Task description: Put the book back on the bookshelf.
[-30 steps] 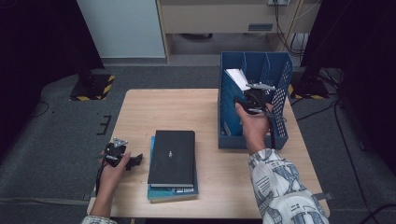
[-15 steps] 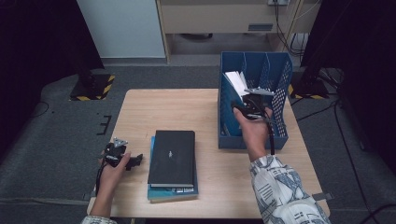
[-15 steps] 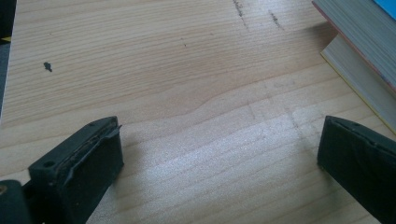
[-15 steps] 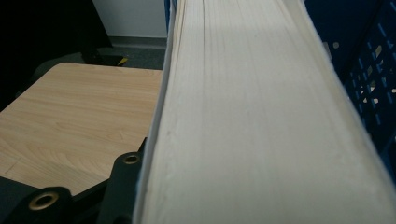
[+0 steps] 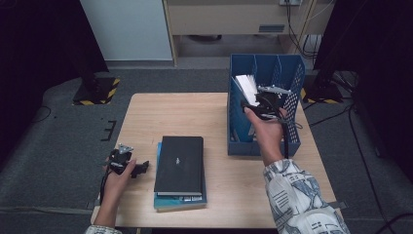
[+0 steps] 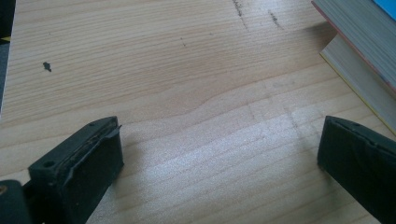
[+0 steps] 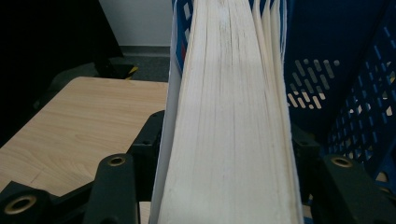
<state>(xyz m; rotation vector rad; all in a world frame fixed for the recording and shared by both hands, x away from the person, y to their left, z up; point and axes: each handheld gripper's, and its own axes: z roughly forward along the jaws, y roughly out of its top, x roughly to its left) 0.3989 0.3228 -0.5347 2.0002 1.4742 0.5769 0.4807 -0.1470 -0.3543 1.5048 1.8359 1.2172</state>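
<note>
The pale wooden table (image 5: pixel 214 117) bears everything, its grain filling the ground under the left gripper's jaws in the left gripper view. At its far right corner stands the blue perforated plastic file rack (image 5: pixel 292 97), upright and divided into compartments; its slotted blue wall rises just to the right of the right gripper's jaws in the right gripper view. Near the front middle of the table lies a stack of books: a black hardcover book (image 5: pixel 179 164) flat on top of a blue-covered book (image 5: pixel 181 201). In the left gripper view the page edges of that stack (image 6: pixel 359 51) show ahead of the jaws and to their right, well apart from them.

The thick white-paged book with a blue cover (image 7: pixel 233 121) stands on edge in the rack's left compartment, leaning left, and in the right gripper view its page block runs straight up between the two jaws. The right gripper (image 5: pixel 265 105) is held over the rack, a hand in a patterned sleeve behind it. Its jaws have just been opening, with the book between them; they flank the book closely on both sides, and whether the pads still press on it I cannot tell.

The left gripper (image 6: pixel 219 158) rests low at the table's front left edge, its jaws spread wide with only bare wood between them.
</note>
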